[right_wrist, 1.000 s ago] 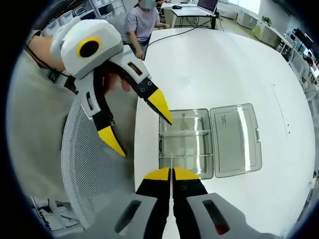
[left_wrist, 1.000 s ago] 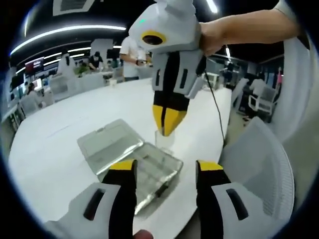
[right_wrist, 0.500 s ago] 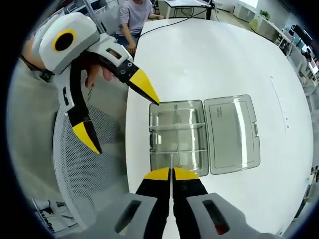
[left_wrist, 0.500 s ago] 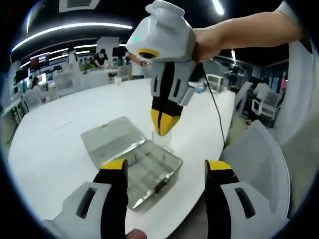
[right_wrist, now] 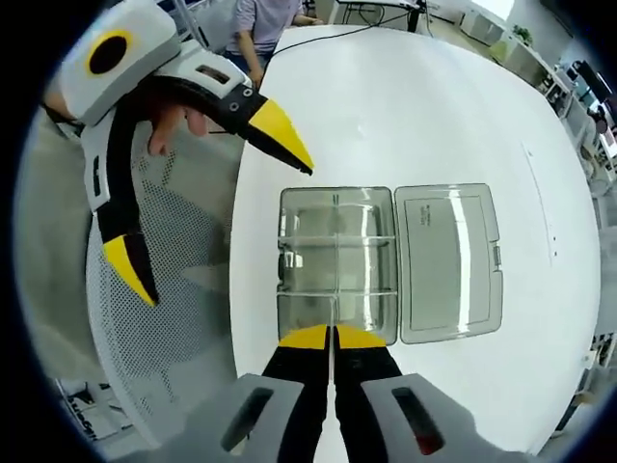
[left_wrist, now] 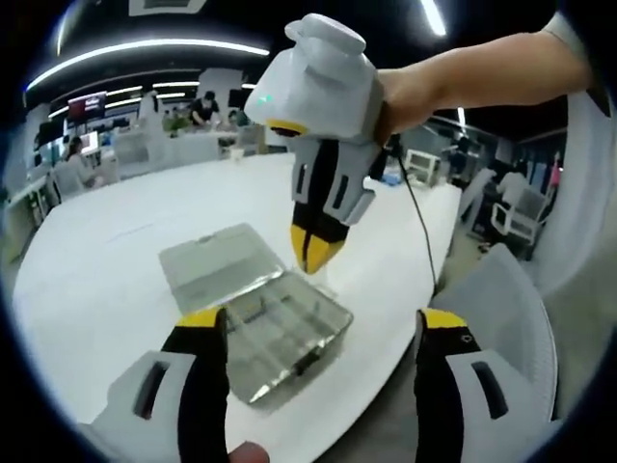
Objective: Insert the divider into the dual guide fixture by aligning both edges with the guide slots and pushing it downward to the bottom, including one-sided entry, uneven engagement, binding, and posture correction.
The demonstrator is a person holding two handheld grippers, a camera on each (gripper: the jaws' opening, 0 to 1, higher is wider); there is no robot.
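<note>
White table (right_wrist: pixel 405 116) carries the open box (right_wrist: pixel 337 260) at its near edge. Your left gripper (right_wrist: pixel 207 174) has spread wider; your right gripper (right_wrist: pixel 333 336), clenched on the thin divider (right_wrist: pixel 332 313), has centred over the slots, ready for lowering.

2 grippers (right_wrist: pixel 332 337), 1 clear box (right_wrist: pixel 337 260), 1 divider (right_wrist: pixel 332 313), 1 table (right_wrist: pixel 405 106).

A wide white tabletop (right_wrist: pixel 415 106) spreads below me. A white mesh chair (right_wrist: pixel 159 318) stands at its edge (its back perforated). A black cable (left_wrist: pixel 420 227) trails across the tabletop. A person in a lilac shirt (right_wrist: pixel 260 17) sits at the far end.
</note>
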